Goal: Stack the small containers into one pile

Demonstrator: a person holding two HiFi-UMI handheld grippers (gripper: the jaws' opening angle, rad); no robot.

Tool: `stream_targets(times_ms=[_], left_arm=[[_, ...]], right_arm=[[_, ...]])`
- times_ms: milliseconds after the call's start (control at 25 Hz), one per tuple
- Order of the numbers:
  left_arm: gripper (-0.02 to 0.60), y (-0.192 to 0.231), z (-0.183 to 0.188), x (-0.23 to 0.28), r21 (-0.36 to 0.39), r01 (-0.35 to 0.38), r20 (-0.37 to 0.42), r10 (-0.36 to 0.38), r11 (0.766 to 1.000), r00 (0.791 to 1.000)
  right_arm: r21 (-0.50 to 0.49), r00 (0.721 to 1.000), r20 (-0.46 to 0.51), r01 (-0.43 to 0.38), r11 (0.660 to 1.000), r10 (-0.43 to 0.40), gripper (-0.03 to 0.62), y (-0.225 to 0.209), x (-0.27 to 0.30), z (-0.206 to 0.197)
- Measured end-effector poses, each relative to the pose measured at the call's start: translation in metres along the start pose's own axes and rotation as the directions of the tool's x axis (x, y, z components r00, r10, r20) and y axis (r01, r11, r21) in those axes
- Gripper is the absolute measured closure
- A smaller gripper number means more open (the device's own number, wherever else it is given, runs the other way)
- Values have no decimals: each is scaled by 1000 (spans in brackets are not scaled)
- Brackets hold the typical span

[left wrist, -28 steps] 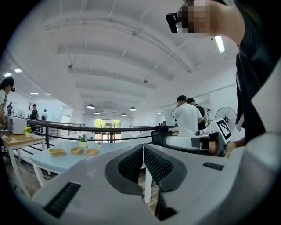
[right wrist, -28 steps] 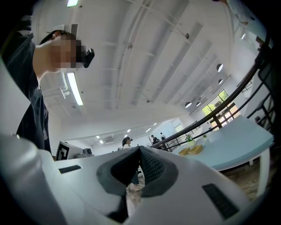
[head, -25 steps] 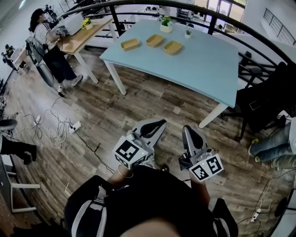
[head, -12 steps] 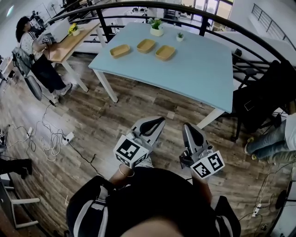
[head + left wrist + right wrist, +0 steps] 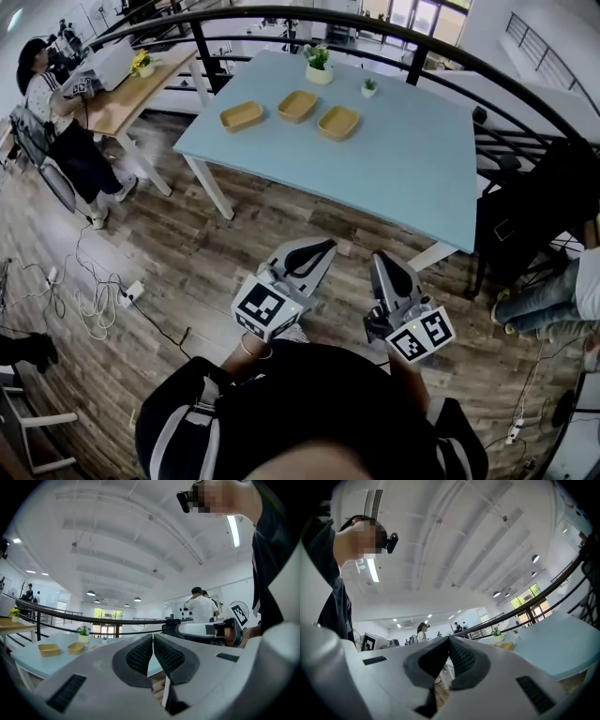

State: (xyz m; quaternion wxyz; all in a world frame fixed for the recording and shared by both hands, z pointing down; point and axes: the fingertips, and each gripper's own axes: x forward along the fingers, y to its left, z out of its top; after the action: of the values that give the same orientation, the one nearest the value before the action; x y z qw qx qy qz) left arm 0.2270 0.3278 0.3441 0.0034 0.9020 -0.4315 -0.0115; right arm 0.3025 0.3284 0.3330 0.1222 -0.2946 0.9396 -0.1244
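Observation:
Three small tan containers (image 5: 242,116) (image 5: 297,105) (image 5: 337,122) lie side by side and apart at the far end of a light blue table (image 5: 412,178). Two of them show at the left of the left gripper view (image 5: 48,649) (image 5: 76,648). My left gripper (image 5: 323,246) and right gripper (image 5: 380,258) are held level over the wooden floor, well short of the table. Both point toward it. The left gripper's (image 5: 153,641) jaws meet with nothing between them. In the right gripper view, my right gripper (image 5: 449,641) has its jaws together too, and empty.
Two small potted plants (image 5: 317,62) (image 5: 369,88) stand behind the containers. A black railing (image 5: 281,17) curves past the table. A person (image 5: 52,112) stands at a wooden desk (image 5: 131,89) on the left. Cables (image 5: 66,291) lie on the floor; a dark chair (image 5: 534,211) is at the right.
The table and containers have slid lower and nearer in the head view as I walk toward them. Both grippers keep their place before my body and stay shut.

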Motion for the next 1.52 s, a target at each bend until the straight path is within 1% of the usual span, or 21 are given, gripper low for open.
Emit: stream_targets(times_ms=[600,920,1160,1320,1520], left_arm=[[563,116,-6,2,-29,-3,-4,2,1000,1000],[563,179,-11,-18,-49,-50,-8,50,998,999],[563,205,-23,-29,-73,-82,-17,81,994,997],[563,212,-29,-30,-85,-76,-25,75,993,997],[563,223,-33,-15,-81,-73,-39,70,994,997]], right_arm=[[-5,998,-41,39,999,-39,594,-19,108,-16],[-19,998,-58,31,999,-32,594,-15,166,-24],[-25,995,-88,32,999,-34,594,-14,189,-35],[-19,994,-99,51,999,-52,594,-17,192,-42],[-10,992,-96,77,997,-77,594,-43,198,-42]])
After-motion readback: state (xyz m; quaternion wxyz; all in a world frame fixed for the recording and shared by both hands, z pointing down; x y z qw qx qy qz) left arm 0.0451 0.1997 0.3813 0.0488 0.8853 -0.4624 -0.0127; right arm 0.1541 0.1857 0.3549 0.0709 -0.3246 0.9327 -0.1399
